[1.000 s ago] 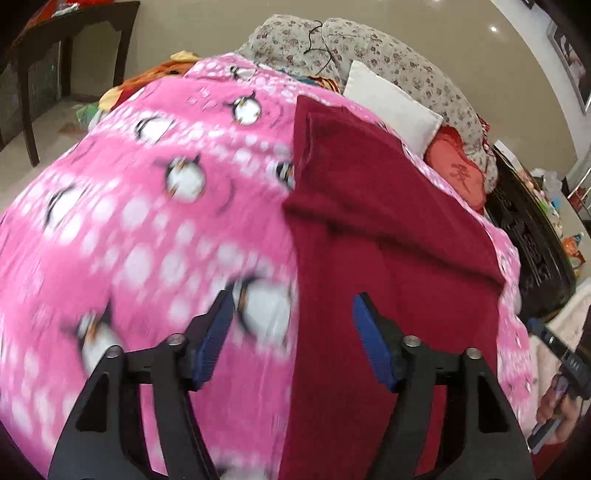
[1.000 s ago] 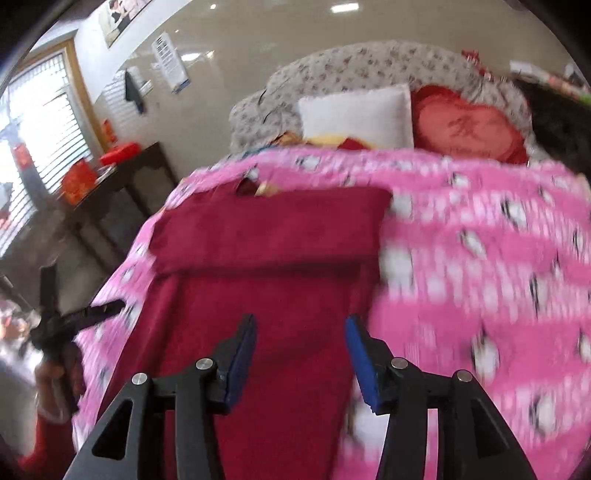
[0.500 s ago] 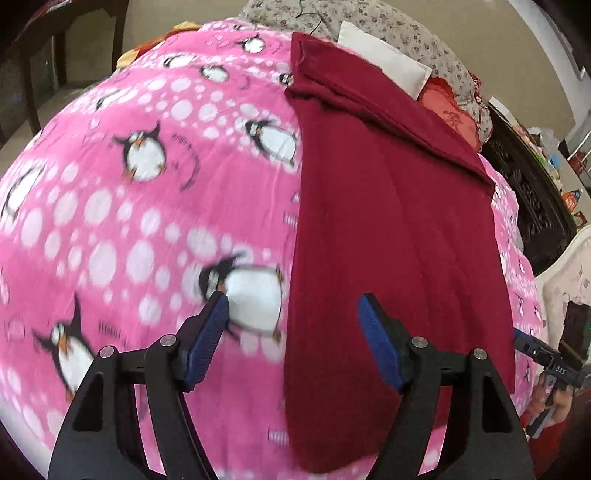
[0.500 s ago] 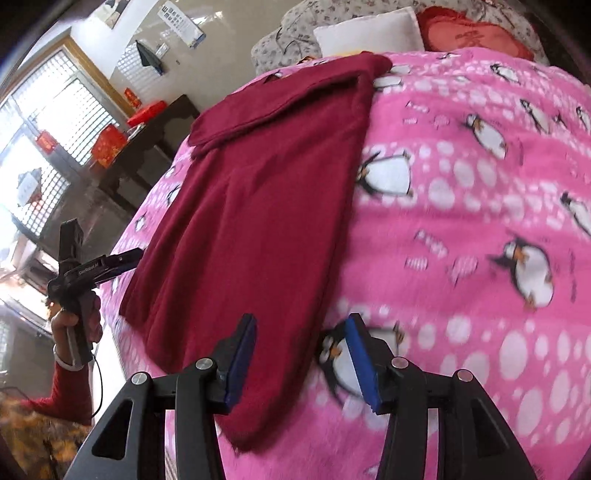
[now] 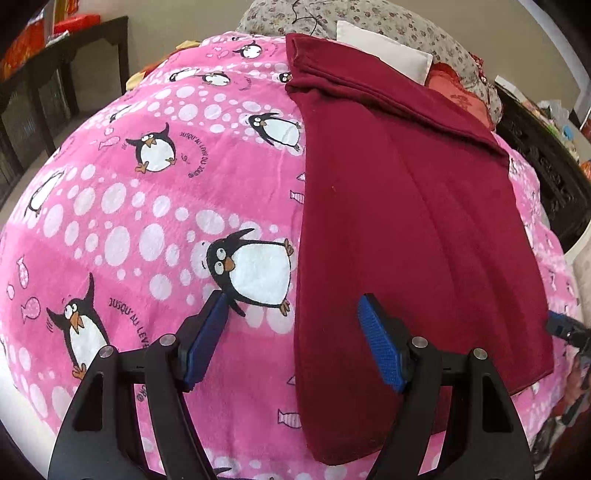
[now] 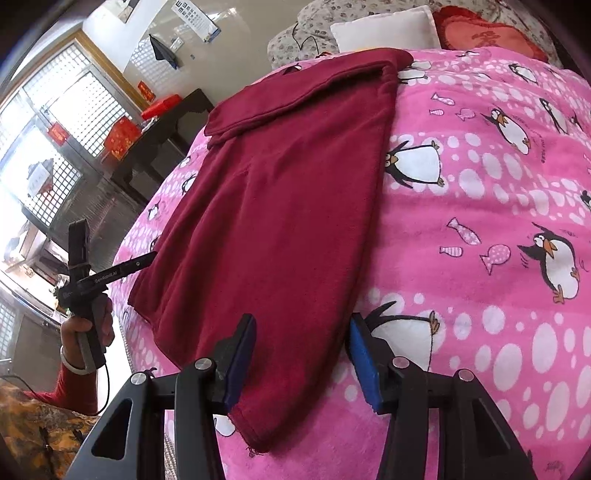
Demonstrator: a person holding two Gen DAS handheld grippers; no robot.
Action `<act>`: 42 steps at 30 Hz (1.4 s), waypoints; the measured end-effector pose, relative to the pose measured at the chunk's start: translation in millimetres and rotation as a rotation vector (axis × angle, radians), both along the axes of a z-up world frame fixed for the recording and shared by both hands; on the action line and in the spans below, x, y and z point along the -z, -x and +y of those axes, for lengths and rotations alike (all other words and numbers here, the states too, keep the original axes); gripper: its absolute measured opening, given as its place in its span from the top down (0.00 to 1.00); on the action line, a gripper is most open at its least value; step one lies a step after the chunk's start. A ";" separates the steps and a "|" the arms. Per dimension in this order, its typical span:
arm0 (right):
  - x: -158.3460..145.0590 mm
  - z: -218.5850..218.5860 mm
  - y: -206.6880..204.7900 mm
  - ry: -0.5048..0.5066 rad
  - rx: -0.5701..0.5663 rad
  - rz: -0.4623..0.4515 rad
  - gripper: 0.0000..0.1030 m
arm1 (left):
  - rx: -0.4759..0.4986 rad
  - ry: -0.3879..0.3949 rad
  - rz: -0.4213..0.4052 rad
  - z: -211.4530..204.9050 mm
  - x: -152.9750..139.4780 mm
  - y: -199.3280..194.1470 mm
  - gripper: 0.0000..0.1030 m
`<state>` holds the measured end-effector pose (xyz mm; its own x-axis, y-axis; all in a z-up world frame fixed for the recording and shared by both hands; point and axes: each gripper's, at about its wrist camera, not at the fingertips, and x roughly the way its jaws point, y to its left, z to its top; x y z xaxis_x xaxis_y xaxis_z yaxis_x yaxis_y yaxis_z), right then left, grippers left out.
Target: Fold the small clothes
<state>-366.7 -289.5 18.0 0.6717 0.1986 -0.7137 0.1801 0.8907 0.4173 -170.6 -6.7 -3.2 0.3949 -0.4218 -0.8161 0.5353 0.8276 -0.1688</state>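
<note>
A dark red garment [image 5: 406, 221] lies flat on a pink penguin blanket [image 5: 147, 206], its far end folded over into a band. It also shows in the right wrist view [image 6: 280, 206]. My left gripper [image 5: 291, 343] is open and empty, hovering over the garment's near left edge. My right gripper [image 6: 301, 360] is open and empty, straddling the garment's near right corner. The left gripper also shows in the right wrist view [image 6: 96, 273], held in a hand at the left.
White pillow [image 5: 384, 51], red cushion [image 6: 487, 33] and floral bedding [image 5: 369, 18] lie at the bed's far end. A dark wooden table [image 5: 55, 85] stands left of the bed. Dark carved furniture [image 5: 546, 158] stands to the right.
Both grippers have pulled back toward the near end of the garment and lowered. Both stay open. The garment has not moved.
</note>
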 end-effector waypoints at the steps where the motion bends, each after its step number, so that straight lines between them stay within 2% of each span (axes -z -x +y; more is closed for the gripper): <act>1: 0.4 0.2 0.4 -0.002 0.000 0.000 0.53 | 0.001 -0.005 -0.004 -0.5 0.1 0.8 0.29; 8: -0.1 1.9 3.4 -0.012 -0.021 -0.008 0.52 | -0.008 -0.004 -0.005 -0.1 1.2 2.4 0.28; 16: 6.4 0.1 4.1 -0.093 -0.054 -0.048 0.52 | -0.003 -0.025 -0.007 -0.9 3.9 14.2 0.22; 18: 8.7 -0.1 3.2 -0.121 -0.071 -0.063 0.52 | 0.012 -0.020 0.003 -1.7 4.6 14.2 0.16; 23: 12.6 6.0 -3.1 -0.146 -0.121 -0.087 0.52 | 0.011 -0.020 0.022 -6.2 5.1 11.8 0.12; 27: 14.2 8.9 -4.5 -0.156 -0.133 -0.105 0.52 | 0.040 -0.032 0.014 -13.7 7.3 15.1 0.01; 31: 13.1 9.1 -2.7 -0.167 -0.137 -0.116 0.52 | 0.072 -0.053 -0.016 -14.9 9.7 19.0 0.01; 34: 12.1 11.7 -4.7 -0.165 -0.149 -0.129 0.52 | 0.070 -0.042 0.007 -13.3 9.0 15.5 0.01; 40: 15.5 21.9 -13.0 -0.127 -0.194 -0.131 0.68 | 0.085 -0.033 0.018 -11.1 7.8 14.0 0.02; 41: 16.4 21.1 -14.2 -0.136 -0.189 -0.134 0.72 | 0.085 -0.026 0.012 -9.7 7.2 14.3 0.08; 42: 17.0 20.0 -14.9 -0.148 -0.181 -0.138 0.77 | 0.081 -0.026 0.000 -8.5 6.5 15.3 0.19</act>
